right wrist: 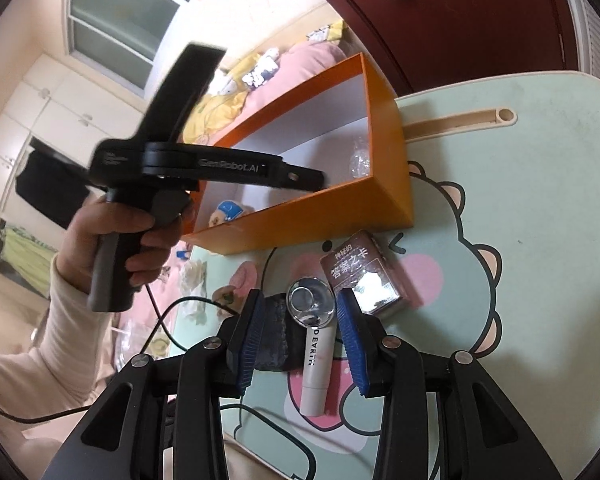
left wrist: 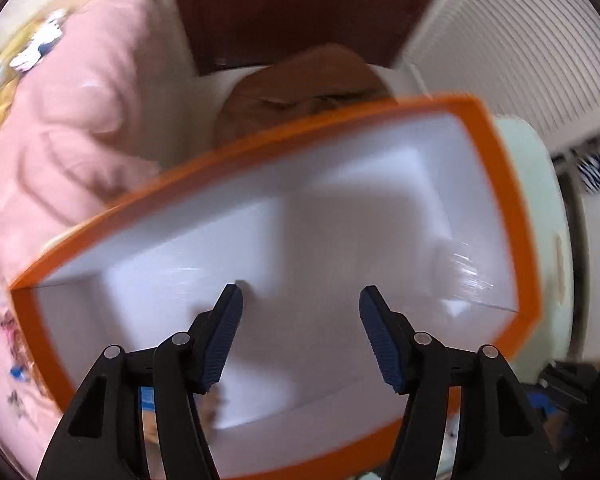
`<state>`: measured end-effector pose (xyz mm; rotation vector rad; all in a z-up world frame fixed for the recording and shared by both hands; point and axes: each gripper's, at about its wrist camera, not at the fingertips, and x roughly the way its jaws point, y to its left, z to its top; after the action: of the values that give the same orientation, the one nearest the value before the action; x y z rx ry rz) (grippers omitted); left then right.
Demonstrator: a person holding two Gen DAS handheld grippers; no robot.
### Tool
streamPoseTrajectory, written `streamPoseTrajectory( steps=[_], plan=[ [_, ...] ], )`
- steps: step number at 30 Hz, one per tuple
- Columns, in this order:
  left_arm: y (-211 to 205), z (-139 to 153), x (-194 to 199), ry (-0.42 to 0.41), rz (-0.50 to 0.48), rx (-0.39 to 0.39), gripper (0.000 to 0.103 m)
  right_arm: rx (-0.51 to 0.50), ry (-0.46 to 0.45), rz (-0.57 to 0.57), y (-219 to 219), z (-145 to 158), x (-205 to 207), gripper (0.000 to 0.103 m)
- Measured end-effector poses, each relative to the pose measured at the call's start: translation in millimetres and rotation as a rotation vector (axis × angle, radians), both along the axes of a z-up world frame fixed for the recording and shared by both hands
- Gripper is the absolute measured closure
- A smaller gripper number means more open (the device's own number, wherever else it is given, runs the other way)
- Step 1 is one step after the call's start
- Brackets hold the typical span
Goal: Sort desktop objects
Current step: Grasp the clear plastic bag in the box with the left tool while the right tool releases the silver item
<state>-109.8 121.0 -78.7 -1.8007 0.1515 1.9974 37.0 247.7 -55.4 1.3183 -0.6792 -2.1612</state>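
An orange box (right wrist: 388, 168) with a white inside stands on the pale green desk mat (right wrist: 540, 208). In the left wrist view the box (left wrist: 496, 168) fills the frame, blurred. My left gripper (left wrist: 300, 312) is open and empty over the box opening; its body (right wrist: 204, 168) shows in the right wrist view, reaching into the box. A small blue-capped toy (right wrist: 228, 212) and a clear wrapper (right wrist: 360, 160) lie inside. My right gripper (right wrist: 300, 320) is open, straddling a white tube with a clear cap (right wrist: 314, 344). A brown card box (right wrist: 364, 272) and a dark pouch (right wrist: 276, 336) lie beside it.
A beige groove (right wrist: 460, 120) runs along the desk's far edge. A black cable (right wrist: 168, 320) trails off the desk's left side. Pink bedding (left wrist: 60, 140) lies left of the desk. A dark red door (right wrist: 440, 20) stands behind.
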Motion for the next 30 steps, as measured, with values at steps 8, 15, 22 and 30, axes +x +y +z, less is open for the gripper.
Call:
streamPoseTrajectory(
  steps=[8, 15, 22, 30],
  plan=[
    [21.1, 7.8, 5.0, -0.097, -0.032, 0.207, 0.043, -0.018, -0.005, -0.005, 10.0, 2.9, 6.1, 0.065],
    [32.8, -2.7, 1.4, -0.119, -0.028, 0.274, 0.073, -0.031, -0.012, -0.033, 16.7, 3.0, 7.3, 0.063],
    [-7.8, 54.4, 6.1, 0.001, 0.023, 0.447, 0.078, -0.024, -0.015, -0.042, 19.7, 2.0, 6.1, 0.061],
    [-71.5, 92.6, 55.9, 0.107, 0.087, 0.52, 0.078, -0.011, -0.016, -0.046, 16.1, 6.6, 6.9, 0.061]
  ],
)
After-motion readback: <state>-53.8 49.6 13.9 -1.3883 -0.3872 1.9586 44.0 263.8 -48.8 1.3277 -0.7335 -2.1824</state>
